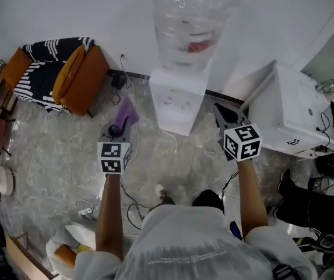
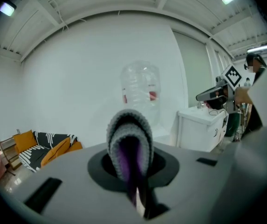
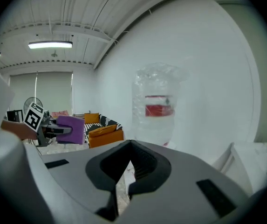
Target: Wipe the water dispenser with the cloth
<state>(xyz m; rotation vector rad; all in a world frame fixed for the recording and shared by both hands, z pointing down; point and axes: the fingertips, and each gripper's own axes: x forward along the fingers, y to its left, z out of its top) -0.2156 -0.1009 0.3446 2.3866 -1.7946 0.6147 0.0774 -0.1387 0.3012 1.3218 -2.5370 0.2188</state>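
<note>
- The person's white shirt (image 1: 196, 247) fills the bottom of the head view, with both bare forearms reaching forward from it.
- The left gripper (image 1: 118, 134) is clamped on the cloth (image 1: 126, 116). In its own view the cloth (image 2: 129, 143) stands up between the jaws as a folded loop — purple inside, with a grey ribbed or knitted outer face that looks soft and thick.
- The right gripper (image 1: 224, 114) carries nothing. In its own view the jaws are pressed together at the tips and only a thin slit below them shows the floor.
- The water dispenser (image 1: 177, 101) stands ahead against the white wall, between the two grippers and apart from both. Its long axis is upright: a plain white, flat-sided box cabinet with a clear, crinkled plastic bottle (image 1: 187, 25) bearing a red label on top.
- From the cloth, the cabinet lies forward and to the right. In the left gripper view the bottle (image 2: 140, 92) sits just above and behind the cloth's fold.
- Both grippers look about equally near the cabinet. I judge the wipe falls to the left one, which has to carry the cloth forward to the cabinet's front or left side — no contact yet.
- A white cabinet (image 1: 295, 115) stands to the right of the dispenser, and an orange-cushioned sofa (image 1: 79, 74) sits well to its left on the marbled floor (image 1: 50, 150).
</note>
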